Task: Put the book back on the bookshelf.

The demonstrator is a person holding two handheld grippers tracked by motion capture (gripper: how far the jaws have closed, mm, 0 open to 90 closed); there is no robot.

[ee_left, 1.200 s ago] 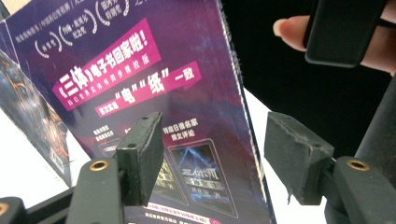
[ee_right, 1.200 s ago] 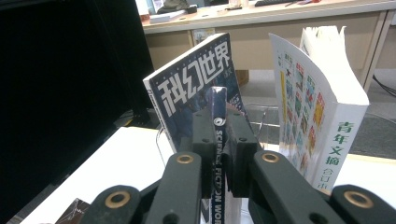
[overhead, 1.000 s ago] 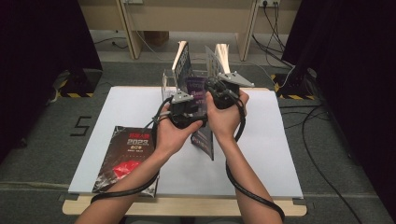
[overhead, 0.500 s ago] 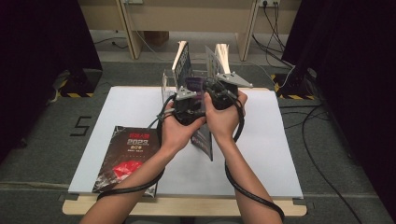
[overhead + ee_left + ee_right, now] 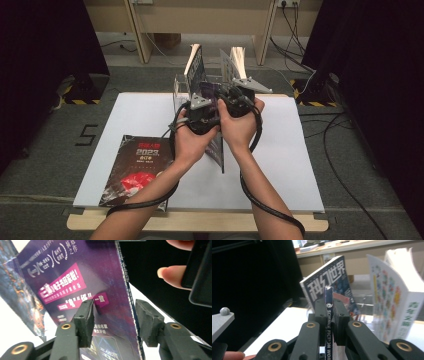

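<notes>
Both grippers have shifted slightly toward the far edge of the tabletop (image 5: 300, 165) since a second ago, carrying the purple magazine (image 5: 82, 285) upright between them. Right gripper (image 5: 329, 315) is clamped tight on its spine. Left gripper (image 5: 113, 322) stands open, the cover's edge between its jaws, unpinched. Near the left front corner lies a black booklet (image 5: 140, 167). Beyond, at the far edge, a clear rack (image 5: 181, 86) holds upright books (image 5: 397, 297).
</notes>
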